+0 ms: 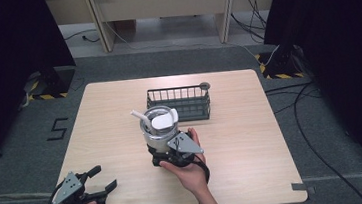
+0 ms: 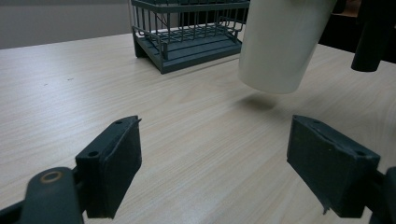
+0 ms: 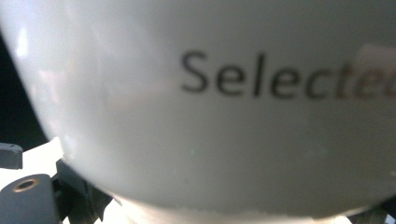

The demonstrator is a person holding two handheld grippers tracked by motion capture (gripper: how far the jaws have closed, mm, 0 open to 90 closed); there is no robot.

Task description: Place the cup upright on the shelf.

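Observation:
A white cup [image 1: 161, 131] with a clear lid and a white straw [image 1: 139, 117] hangs just above the wooden table [image 1: 116, 133], near its middle. My right gripper [image 1: 162, 148] is shut on the cup's lower part, held from the near side. The cup's printed wall [image 3: 210, 116] stands close before the right gripper view. In the left gripper view the cup's base [image 2: 278, 46] floats over its shadow. My left gripper [image 1: 105, 177] rests at the table's front left corner, open, with nothing between its pads [image 2: 116, 163].
A dark wire basket [image 1: 179, 104] stands behind the cup at the back middle of the table, with a small round knob [image 1: 204, 85] on its right corner. The same basket [image 2: 187, 32] is far ahead of my left gripper. Cables lie on the floor at right.

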